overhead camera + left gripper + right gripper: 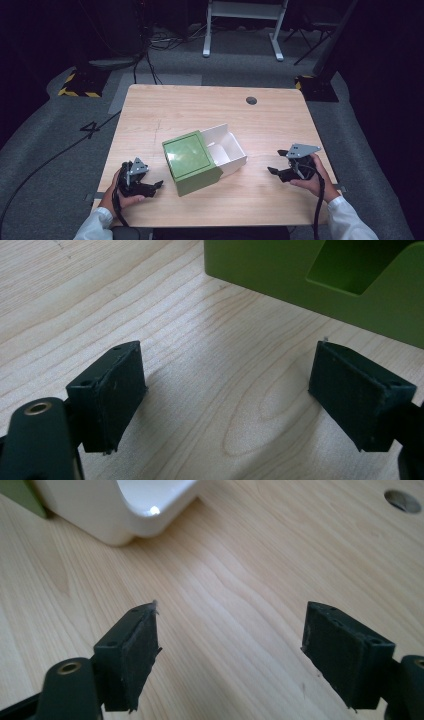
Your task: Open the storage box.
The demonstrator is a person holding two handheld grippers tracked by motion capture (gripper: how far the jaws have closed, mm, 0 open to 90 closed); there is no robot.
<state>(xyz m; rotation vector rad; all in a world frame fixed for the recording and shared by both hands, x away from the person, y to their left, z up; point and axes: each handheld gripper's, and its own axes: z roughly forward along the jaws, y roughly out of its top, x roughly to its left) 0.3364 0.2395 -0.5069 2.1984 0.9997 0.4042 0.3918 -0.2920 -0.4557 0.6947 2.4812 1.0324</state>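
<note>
Low over the table [150, 107], both claws, left [158, 185] and right [271, 171], gape empty toward the green box [192, 162].

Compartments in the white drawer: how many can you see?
2. In the white drawer pulled out of the green box, one compartment is at the far end, one nearer the box; more may be hidden inside.

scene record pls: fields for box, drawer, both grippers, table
box: green box, mid-table, near front edge
drawer: white drawer, slid partly out of the box's far right side, looks empty
left hand-held gripper: jaws open, nothing between, apart from box, pointing at it
right hand-held gripper: jaws open, nothing between, apart from drawer
table: wooden table, round hole near far edge
</note>
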